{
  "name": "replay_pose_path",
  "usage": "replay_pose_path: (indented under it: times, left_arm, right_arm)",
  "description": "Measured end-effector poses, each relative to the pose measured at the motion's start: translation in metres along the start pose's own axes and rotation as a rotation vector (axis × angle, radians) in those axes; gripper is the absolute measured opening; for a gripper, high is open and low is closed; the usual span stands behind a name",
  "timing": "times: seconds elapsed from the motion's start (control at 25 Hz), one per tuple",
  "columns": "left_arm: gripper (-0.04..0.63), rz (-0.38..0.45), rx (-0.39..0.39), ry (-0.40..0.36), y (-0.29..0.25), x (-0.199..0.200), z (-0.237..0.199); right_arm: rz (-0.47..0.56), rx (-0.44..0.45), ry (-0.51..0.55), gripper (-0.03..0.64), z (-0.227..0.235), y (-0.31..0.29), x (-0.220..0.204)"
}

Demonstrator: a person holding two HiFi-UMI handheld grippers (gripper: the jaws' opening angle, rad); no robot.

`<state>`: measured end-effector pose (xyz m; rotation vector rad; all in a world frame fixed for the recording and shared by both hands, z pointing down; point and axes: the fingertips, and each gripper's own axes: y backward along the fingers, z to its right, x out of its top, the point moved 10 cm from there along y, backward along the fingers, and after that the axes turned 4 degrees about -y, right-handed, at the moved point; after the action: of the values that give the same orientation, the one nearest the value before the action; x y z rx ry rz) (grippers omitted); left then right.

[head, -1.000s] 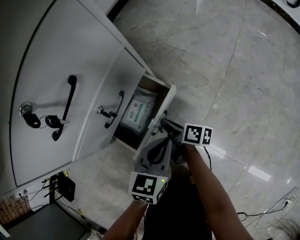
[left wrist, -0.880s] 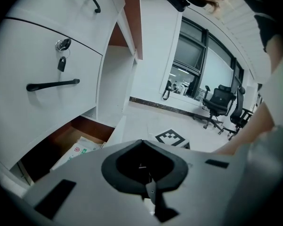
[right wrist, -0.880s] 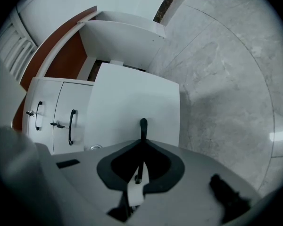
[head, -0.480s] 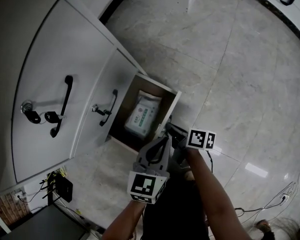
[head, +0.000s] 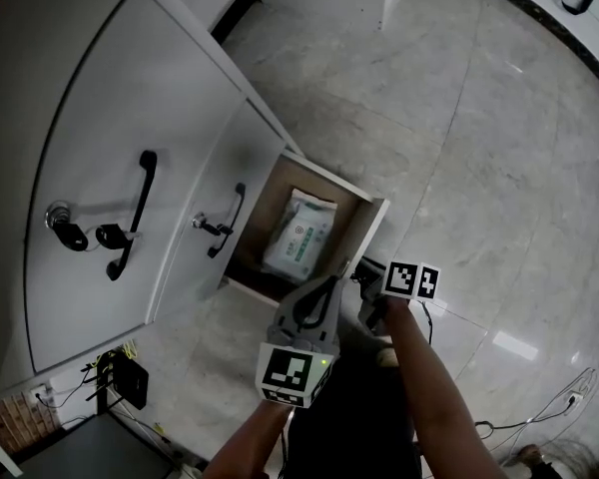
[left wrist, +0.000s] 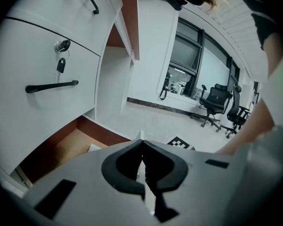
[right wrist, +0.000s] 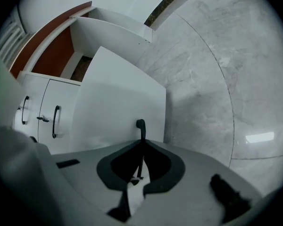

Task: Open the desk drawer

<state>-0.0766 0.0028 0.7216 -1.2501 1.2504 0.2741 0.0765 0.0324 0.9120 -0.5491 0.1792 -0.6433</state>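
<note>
Grey moulded jaws fill the bottom of each gripper view. On the left gripper (left wrist: 141,144) they are pressed together with nothing between them, clenched on air just outside the pulled-out drawer. The right gripper (right wrist: 141,145) is clamped on the thin black drawer handle (right wrist: 140,126), whose curved end rises just above the closed tips against the white front panel.

Seen from the head view, the two grippers sit side by side near the bottom middle, each with its cube of square markers. The right one is carried on the person's bare right forearm (head: 429,387) and meets the outer face of the drawer front. The left one is just beside it.

The white desk drawer (head: 365,236) is drawn well out over the floor, with its brown wooden inside exposed. Only the head view looks fully into it: a soft white packet with a green label (head: 299,233) lies flat on the drawer bottom. The left gripper view catches only a strip of the brown inside and a pale corner of the packet. The right gripper view shows none of the inside — only the front panel.

Above the open drawer, the left gripper view shows a closed white front with a black bar handle (left wrist: 52,86) and a key hanging from a round lock (left wrist: 61,48).

Farther off lie pale grey marbled floor tiles (head: 479,168). The left gripper view alone reaches across the room — to black office chairs (left wrist: 212,100) by dark windows.
</note>
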Motion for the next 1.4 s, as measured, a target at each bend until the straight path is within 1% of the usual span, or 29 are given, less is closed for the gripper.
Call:
replay_pose_path:
  times: [0.12, 0.2, 0.32, 0.4, 0.52, 0.68, 0.76, 0.84, 0.96, 1.04, 1.12, 1.24, 1.4]
  left_arm:
    - [0.008, 0.008, 0.003, -0.007, -0.004, -0.003, -0.002]
    - [0.008, 0.004, 0.004, -0.006, -0.005, -0.003, -0.003]
    - [0.008, -0.007, 0.002, -0.009, -0.004, 0.001, 0.002]
    - [0.008, -0.015, 0.002, -0.008, -0.001, 0.008, 0.006]
    - [0.008, -0.026, -0.005, -0.009, 0.011, 0.024, 0.015]
    - [0.008, -0.019, -0.018, 0.004, 0.031, 0.057, 0.034]
    - [0.008, -0.030, -0.026, 0.017, 0.043, 0.074, 0.045]
    - [0.008, -0.033, -0.030, 0.004, 0.052, 0.095, 0.054]
    - [0.008, -0.013, -0.026, 0.000, 0.070, 0.135, 0.064]
    - [0.008, 0.000, -0.022, 0.003, 0.085, 0.162, 0.070]
    - [0.008, 0.009, -0.018, -0.012, 0.100, 0.186, 0.076]
    - [0.008, 0.028, -0.008, -0.030, 0.120, 0.221, 0.083]
    - [0.008, 0.063, 0.017, -0.027, 0.136, 0.250, 0.093]
  right_arm:
    - [0.032, 0.015, -0.016, 0.021, 0.007, 0.001, 0.001]
    - [0.057, 0.020, -0.005, 0.028, 0.007, 0.002, 0.003]
    - [0.059, 0.001, 0.032, 0.037, 0.003, 0.011, 0.004]
    - [0.083, -0.011, 0.029, 0.037, -0.002, 0.025, 0.006]
    - [0.123, -0.034, 0.023, 0.037, -0.019, 0.052, 0.011]
    - [0.136, -0.058, 0.074, 0.037, -0.057, 0.095, 0.015]
    - [0.159, -0.054, 0.122, 0.034, -0.081, 0.120, 0.021]
    - [0.192, -0.050, 0.192, 0.023, -0.108, 0.144, 0.033]
    - [0.205, -0.050, 0.294, 0.012, -0.156, 0.176, 0.046]
    - [0.206, -0.035, 0.338, 0.011, -0.189, 0.197, 0.049]
    - [0.219, -0.025, 0.382, 0.011, -0.223, 0.215, 0.050]
    - [0.241, -0.014, 0.490, 0.011, -0.271, 0.233, 0.046]
    - [0.287, -0.007, 0.639, 0.011, -0.320, 0.253, 0.035]
